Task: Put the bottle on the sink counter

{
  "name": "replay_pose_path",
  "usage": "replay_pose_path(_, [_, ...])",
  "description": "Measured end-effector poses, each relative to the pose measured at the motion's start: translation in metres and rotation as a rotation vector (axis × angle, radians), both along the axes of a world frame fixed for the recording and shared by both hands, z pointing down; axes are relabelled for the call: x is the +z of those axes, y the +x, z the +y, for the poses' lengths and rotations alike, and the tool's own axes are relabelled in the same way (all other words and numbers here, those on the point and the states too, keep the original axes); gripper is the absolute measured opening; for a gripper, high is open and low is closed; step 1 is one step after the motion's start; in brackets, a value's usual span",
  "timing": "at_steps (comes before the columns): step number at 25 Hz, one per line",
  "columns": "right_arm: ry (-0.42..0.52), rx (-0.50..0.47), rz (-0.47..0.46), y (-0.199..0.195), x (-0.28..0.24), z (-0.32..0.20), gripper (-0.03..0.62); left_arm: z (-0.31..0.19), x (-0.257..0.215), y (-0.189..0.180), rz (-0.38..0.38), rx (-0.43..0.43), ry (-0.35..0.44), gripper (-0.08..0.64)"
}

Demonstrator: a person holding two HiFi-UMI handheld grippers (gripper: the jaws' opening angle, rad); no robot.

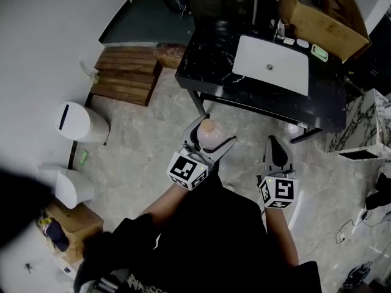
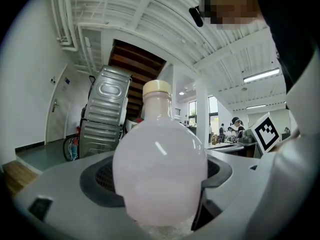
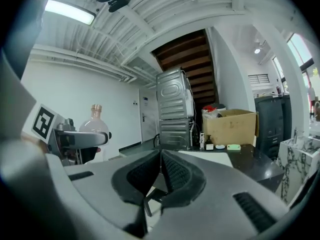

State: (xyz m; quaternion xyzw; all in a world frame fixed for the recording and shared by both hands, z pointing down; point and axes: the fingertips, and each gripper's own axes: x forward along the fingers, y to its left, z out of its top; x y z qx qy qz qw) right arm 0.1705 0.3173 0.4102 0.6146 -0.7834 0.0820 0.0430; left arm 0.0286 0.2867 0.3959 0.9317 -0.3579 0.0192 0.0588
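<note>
Head view: bottle point(image 1: 209, 132) upright in wide-spread left gripper point(image 1: 212, 140), near, short of sink counter point(image 1: 211, 66). Left gripper view: jaws gripping round belly; best kept level, carried far, set on bare top left of basin point(image 1: 272, 63). Right gripper view: right gripper point(image 3: 161, 169) closed, empty.

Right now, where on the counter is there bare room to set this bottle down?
Best: the bare black patch of counter left of the basin, out to its left edge. A narrower bare strip lies right of the basin. Crowded at the back right: box, green dish and small items.
</note>
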Motion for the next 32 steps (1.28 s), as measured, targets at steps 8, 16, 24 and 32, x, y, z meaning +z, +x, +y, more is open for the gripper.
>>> replay_pose_path(8, [-0.034,-0.008,0.033,-0.016,0.017,-0.090,0.040,-0.108,0.010,-0.014,0.014,0.003,-0.004,0.397])
replay_pose_path(16, [-0.086,0.004,0.074,-0.029,0.022,-0.198,0.040,-0.204,0.017,-0.022,0.012,0.072,-0.039,0.399])
replay_pose_path(24, [-0.029,-0.049,0.063,-0.067,0.010,-0.286,0.040,-0.293,0.036,-0.047,-0.022,0.096,-0.033,0.399])
replay_pose_path(32, [-0.095,-0.061,0.056,-0.095,0.033,-0.327,0.040,-0.368,0.072,-0.064,-0.076,0.098,-0.018,0.399])
